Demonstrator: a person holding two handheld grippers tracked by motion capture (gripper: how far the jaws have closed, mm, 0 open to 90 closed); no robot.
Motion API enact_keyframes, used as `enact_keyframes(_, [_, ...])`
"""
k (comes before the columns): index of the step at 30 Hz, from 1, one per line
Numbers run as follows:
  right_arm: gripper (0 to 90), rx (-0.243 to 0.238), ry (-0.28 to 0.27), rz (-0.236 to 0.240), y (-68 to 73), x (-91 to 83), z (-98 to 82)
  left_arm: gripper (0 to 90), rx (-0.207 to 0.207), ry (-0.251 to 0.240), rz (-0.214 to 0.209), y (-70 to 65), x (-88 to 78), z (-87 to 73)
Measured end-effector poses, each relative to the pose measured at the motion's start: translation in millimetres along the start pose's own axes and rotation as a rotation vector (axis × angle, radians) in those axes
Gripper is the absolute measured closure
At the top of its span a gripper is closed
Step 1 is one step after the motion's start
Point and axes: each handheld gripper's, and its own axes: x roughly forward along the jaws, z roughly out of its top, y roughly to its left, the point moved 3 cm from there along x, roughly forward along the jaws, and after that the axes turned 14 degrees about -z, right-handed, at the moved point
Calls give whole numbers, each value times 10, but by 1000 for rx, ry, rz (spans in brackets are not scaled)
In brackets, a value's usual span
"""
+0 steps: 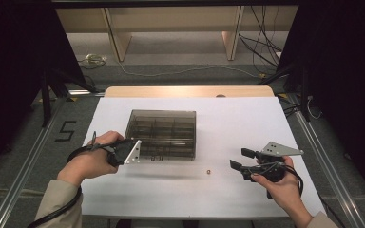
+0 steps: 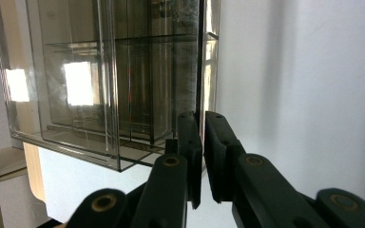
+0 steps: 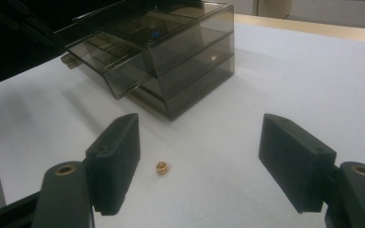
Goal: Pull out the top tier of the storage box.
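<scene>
Item: smoky clear drawer box (image 1: 161,134), set near the middle of a white table (image 1: 247,118), a little toward 10 o'clock from centre in the high view. Divided compartments show through its top; in the right gripper view one drawer (image 3: 109,66) stands pulled partway out of the stack. Item: left gripper (image 1: 123,152), held in the left hand (image 1: 92,159) at 9 o'clock of the box, against its near left corner. In the left gripper view the two black jaws stand almost together, with a thin dark vertical edge of the box (image 2: 199,71) running down into the slim gap between them; whether the pads truly pinch that edge cannot be told. Item: right gripper (image 1: 240,159), held in the right hand (image 1: 278,183) at 4 o'clock of the box and well apart from it, jaws spread wide with nothing between the pads. Item: small brass nut (image 1: 209,170), lying on bare table between box and right gripper, at 5 o'clock of the box; in the right gripper view it lies (image 3: 162,166) just ahead of the jaws, nearer the left one, touching neither.
</scene>
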Motion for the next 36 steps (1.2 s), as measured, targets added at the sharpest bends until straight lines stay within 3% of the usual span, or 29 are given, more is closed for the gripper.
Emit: enact_keyframes(36, [311,-1,1,2,4,-1,1,852,2,-5,-4,-87,-17,-5])
